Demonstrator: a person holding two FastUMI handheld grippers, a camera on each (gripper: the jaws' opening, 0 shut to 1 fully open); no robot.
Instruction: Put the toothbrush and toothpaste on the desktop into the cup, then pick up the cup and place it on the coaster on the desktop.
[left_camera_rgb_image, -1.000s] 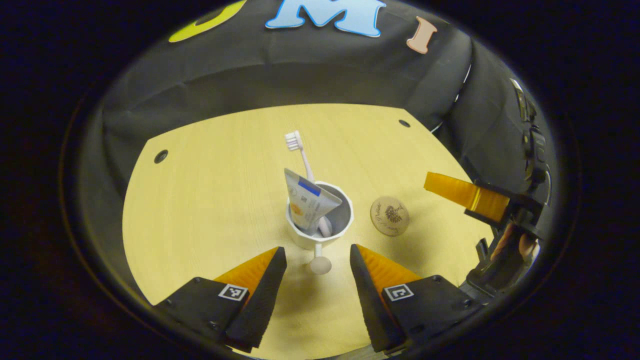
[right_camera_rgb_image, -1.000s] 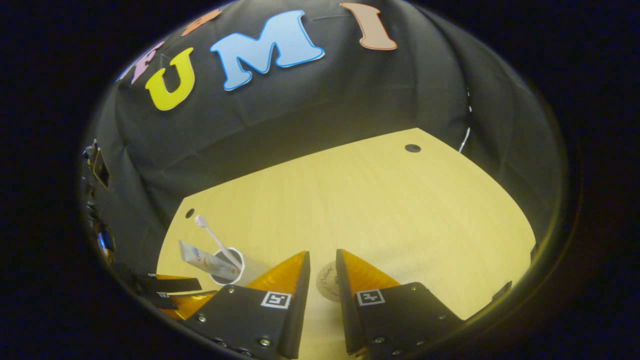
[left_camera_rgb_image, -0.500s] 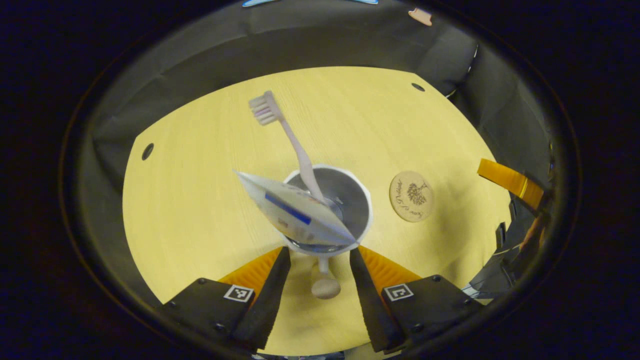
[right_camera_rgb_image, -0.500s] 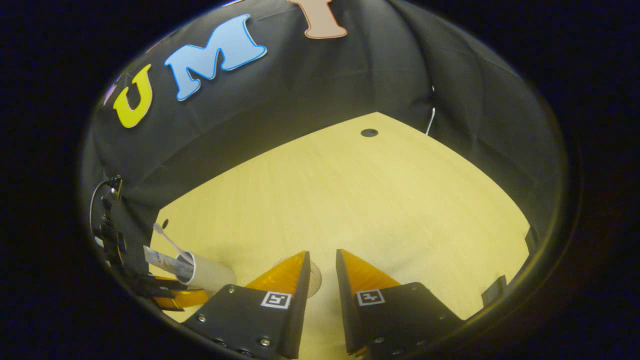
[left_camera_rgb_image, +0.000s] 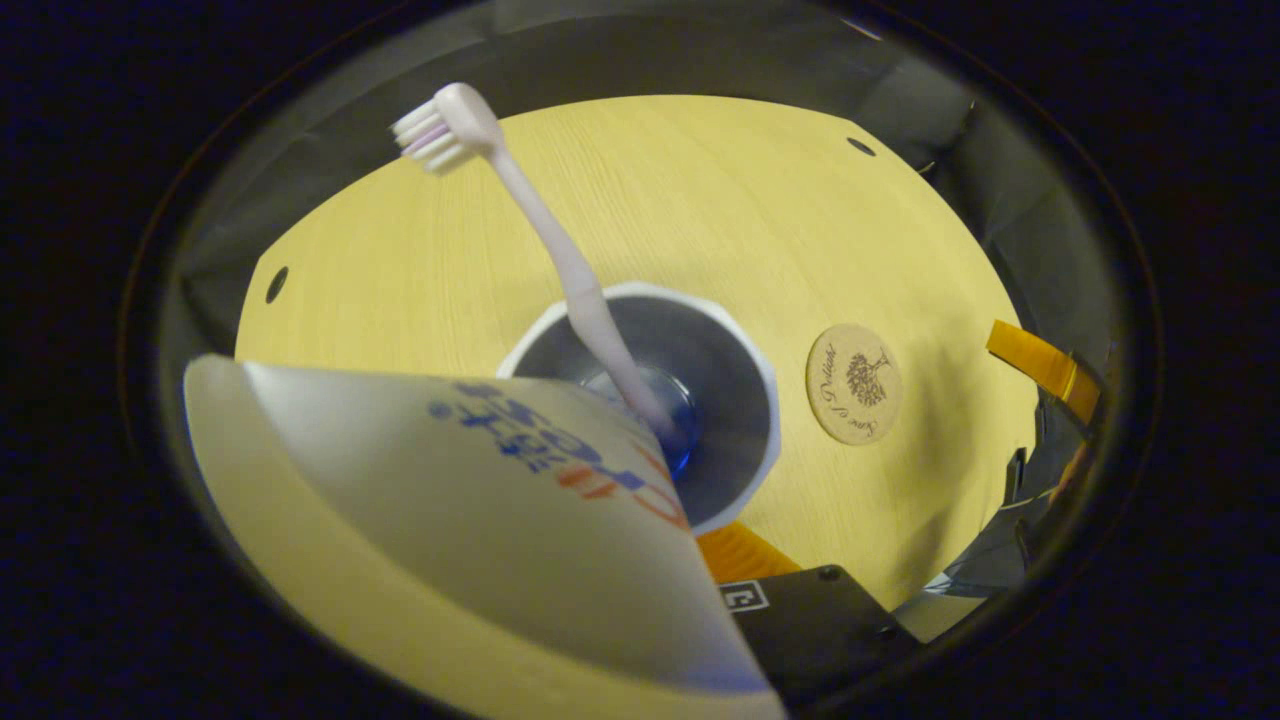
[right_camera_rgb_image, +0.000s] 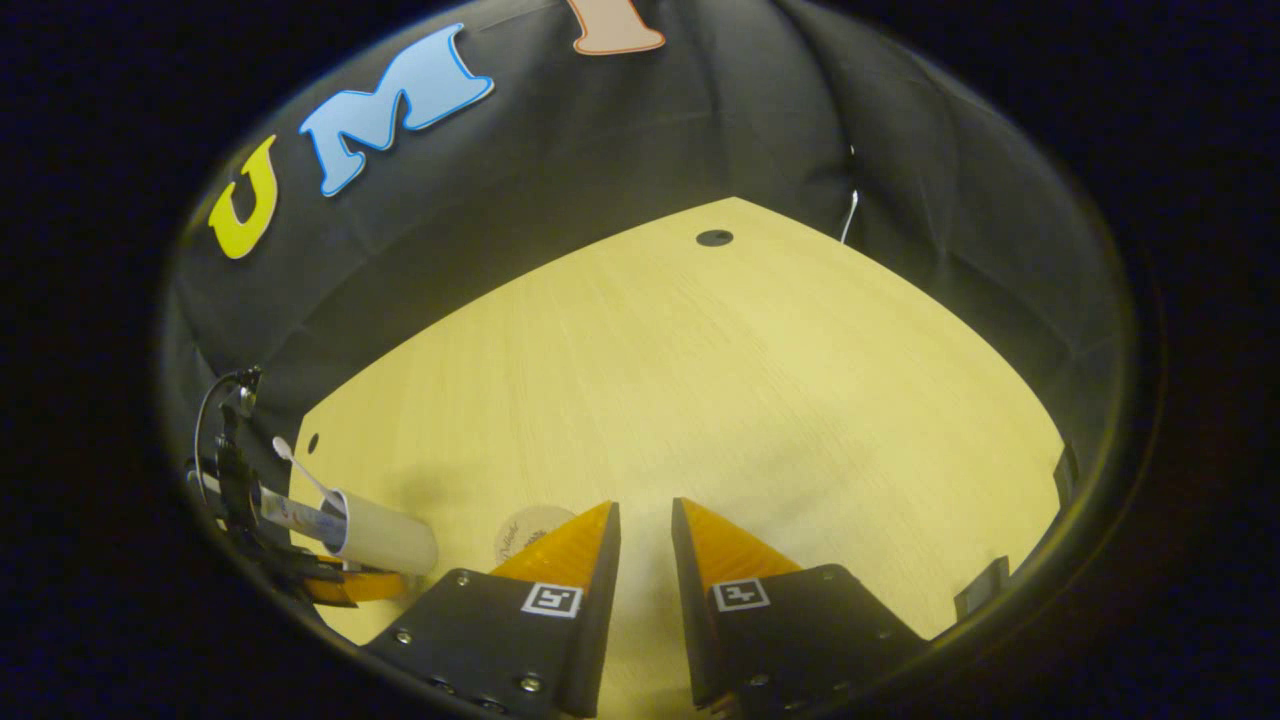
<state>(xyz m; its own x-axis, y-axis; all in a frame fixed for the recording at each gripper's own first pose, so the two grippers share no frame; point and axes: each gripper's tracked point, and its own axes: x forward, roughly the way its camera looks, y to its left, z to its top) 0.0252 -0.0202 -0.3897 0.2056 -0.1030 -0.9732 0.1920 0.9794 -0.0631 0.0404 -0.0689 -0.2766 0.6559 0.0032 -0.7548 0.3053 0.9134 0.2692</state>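
The pale wooden desktop (right_camera_rgb_image: 760, 400) fills the frame centre under the black cloth wall (right_camera_rgb_image: 700, 130). Compared with half a second ago, the white cup (left_camera_rgb_image: 765, 400) is much nearer the left gripper (right_camera_rgb_image: 335, 585), whose grip I cannot tell: the toothpaste tube (left_camera_rgb_image: 480, 540) hides one finger. The toothbrush (left_camera_rgb_image: 540, 230) leans upper left; the coaster (left_camera_rgb_image: 853, 383) lies right. The right gripper (right_camera_rgb_image: 645, 525) is nearly closed, holding nothing.
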